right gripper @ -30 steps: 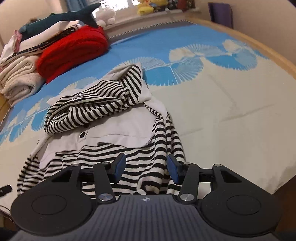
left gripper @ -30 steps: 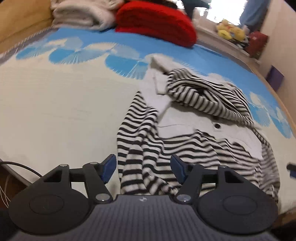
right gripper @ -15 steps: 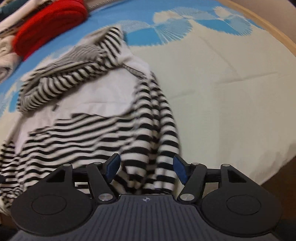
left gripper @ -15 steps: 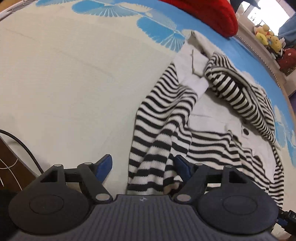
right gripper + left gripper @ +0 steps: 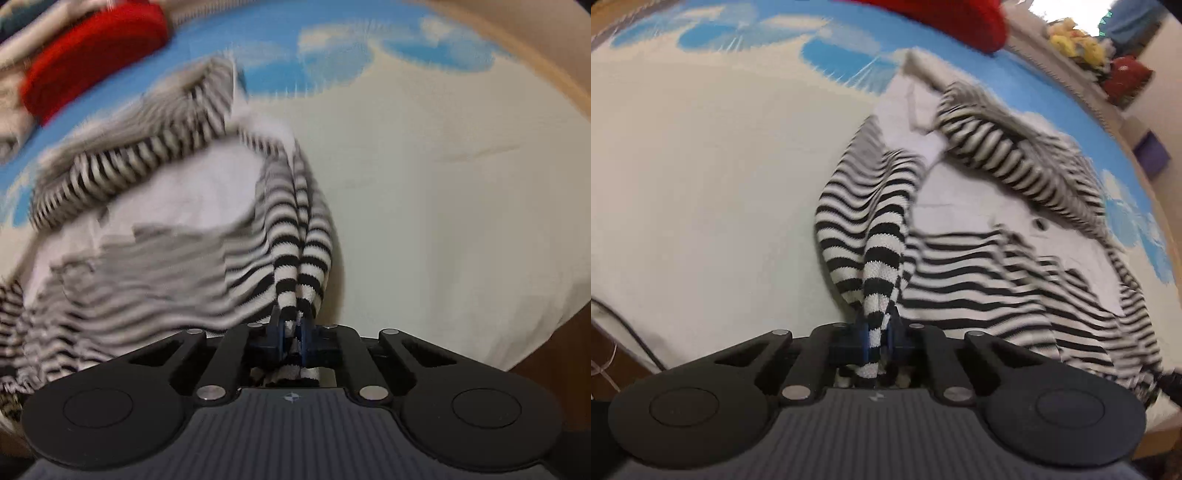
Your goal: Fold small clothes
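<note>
One striped top [image 5: 979,266] lies crumpled on the bed [image 5: 701,192], near its front edge. Left gripper [image 5: 878,334] clamps a bunched striped fold on its left side; right gripper [image 5: 291,334] clamps another on its right. Red garment [image 5: 92,55] behind, well apart.

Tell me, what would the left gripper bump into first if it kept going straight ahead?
Probably more of the striped top that the left gripper already pinches; it lies bunched right ahead on the bed.
</note>
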The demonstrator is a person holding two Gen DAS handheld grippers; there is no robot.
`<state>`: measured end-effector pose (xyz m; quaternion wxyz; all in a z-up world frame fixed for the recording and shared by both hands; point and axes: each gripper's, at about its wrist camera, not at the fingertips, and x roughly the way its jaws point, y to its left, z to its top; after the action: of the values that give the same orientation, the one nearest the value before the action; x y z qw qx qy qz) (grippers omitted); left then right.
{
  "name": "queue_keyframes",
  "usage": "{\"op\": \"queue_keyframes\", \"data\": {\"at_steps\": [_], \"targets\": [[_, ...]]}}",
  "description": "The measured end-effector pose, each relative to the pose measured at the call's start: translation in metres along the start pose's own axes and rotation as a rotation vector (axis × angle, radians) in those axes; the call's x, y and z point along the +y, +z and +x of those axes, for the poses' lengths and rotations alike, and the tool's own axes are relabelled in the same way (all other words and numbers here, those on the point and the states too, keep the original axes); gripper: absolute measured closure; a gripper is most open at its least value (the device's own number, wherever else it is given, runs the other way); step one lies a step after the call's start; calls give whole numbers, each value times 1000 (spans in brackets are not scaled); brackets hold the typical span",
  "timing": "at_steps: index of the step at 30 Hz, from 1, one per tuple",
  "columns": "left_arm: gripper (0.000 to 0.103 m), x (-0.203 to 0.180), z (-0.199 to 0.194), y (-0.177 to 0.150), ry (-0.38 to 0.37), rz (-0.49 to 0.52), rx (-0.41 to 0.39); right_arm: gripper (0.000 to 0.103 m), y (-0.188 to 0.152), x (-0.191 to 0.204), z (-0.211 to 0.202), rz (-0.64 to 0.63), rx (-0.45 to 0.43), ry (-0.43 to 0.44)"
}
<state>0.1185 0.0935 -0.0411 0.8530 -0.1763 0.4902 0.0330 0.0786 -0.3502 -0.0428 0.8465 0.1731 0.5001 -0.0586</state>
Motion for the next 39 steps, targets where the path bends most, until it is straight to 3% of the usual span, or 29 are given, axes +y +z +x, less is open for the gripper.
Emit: {"op": "queue_keyframes", "data": {"at_steps": [3, 5, 11, 14, 19, 28, 30, 33, 35, 39], "targets": [[94, -8, -26, -3, -88, 2, -54, 96, 3, -13, -29, 67, -141, 22], [94, -11, -35, -7, -108, 6, -69, 96, 3, -21, -41, 92, -185, 26], [88, 2, -3, -24, -14, 23, 69, 96, -8, -27, -16, 45, -34, -27], [70, 8, 3, -20, 14, 27, 69, 90, -8, -25, -5, 33, 22, -30], [66, 11, 6, -12, 4, -8, 60, 77, -8, -14, 5, 19, 55, -75], [54, -2, 11, -17, 68, 48, 56, 73, -11, -10, 10, -11, 72, -93], [53, -14, 4, -15, 109, 104, -3, 72, -12, -8, 10, -20, 72, -97], [47, -46, -19, -13, 155, 245, -174, 70, -12, -6, 10, -25, 72, -103], [41, -68, -42, -14, 115, 296, -311, 68, -12, -6, 10, -24, 72, -106], [31, -98, -87, -22, -80, 345, -526, 65, -12, -4, 12, -34, 74, -114]]}}
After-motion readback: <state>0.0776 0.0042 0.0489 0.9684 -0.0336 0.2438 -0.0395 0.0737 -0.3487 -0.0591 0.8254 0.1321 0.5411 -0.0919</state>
